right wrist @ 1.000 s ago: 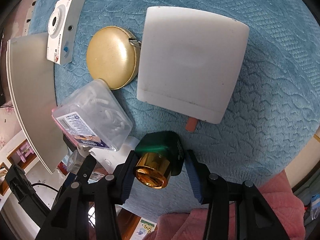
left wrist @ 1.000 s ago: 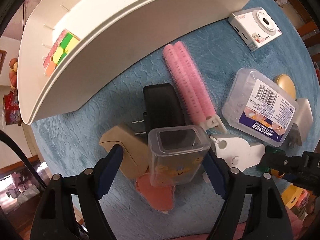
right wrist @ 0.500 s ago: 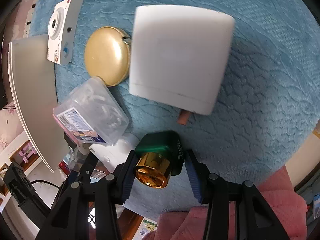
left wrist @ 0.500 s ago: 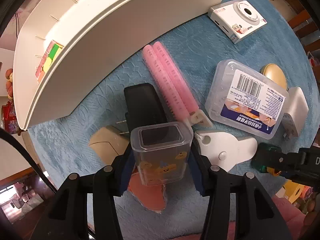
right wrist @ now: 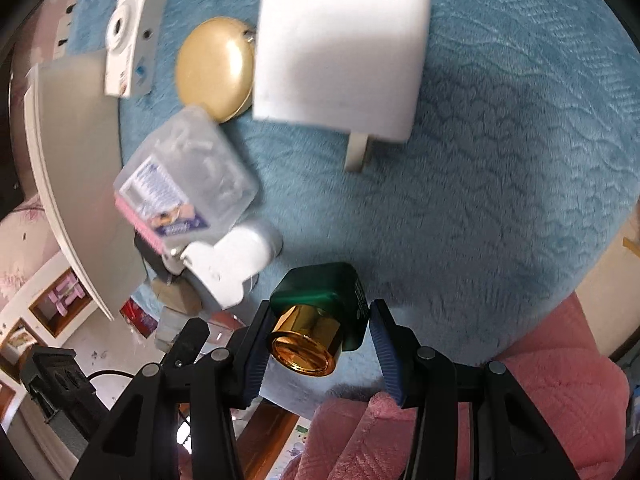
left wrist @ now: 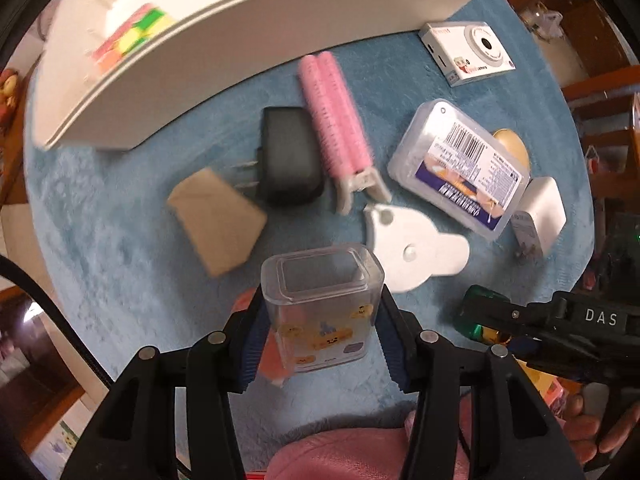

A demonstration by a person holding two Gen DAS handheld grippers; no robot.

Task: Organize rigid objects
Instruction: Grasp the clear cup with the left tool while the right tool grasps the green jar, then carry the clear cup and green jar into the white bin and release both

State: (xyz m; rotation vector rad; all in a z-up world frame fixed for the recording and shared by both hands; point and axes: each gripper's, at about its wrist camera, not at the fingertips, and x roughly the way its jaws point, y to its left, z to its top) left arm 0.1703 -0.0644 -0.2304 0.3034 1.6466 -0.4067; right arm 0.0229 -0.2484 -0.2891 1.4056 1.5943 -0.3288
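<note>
Leftmost, the long white plastic tray (left wrist: 224, 60) lies along the far edge of the blue plush cloth (left wrist: 120, 248) and holds a multicoloured puzzle cube (left wrist: 128, 36) in 1 of its compartments. Near it on the cloth sit a tan cardboard box (left wrist: 218, 222), a black plug-in charger (left wrist: 290, 154) with its prongs pointing at that box, and a pink double hair-roller clip (left wrist: 334, 120).

Centrally, the left gripper (left wrist: 320, 334) is clamped on a small clear plastic box with yellow cartoon stickers (left wrist: 322, 300), both blue pads pressed to its sides; the box hangs above a salmon-pink flat piece (left wrist: 266, 354). Its contents cannot be made out.

Further right lie a flat white plastic piece (left wrist: 416, 248), then a clear lidded plastic case (left wrist: 456, 168) bearing a barcode and a purple-and-white label; the print is too blurred to read, and pale small items show inside from the right wrist view. Beyond it are a round gold compact (right wrist: 216, 68), a white toy camera (left wrist: 466, 54) and a white wall charger (right wrist: 340, 52).

Rightmost, the right gripper (right wrist: 316, 340), marked "DAS", pinches a green bottle with a gold cap (right wrist: 320, 316) just above the cloth, cap toward the camera.
</note>
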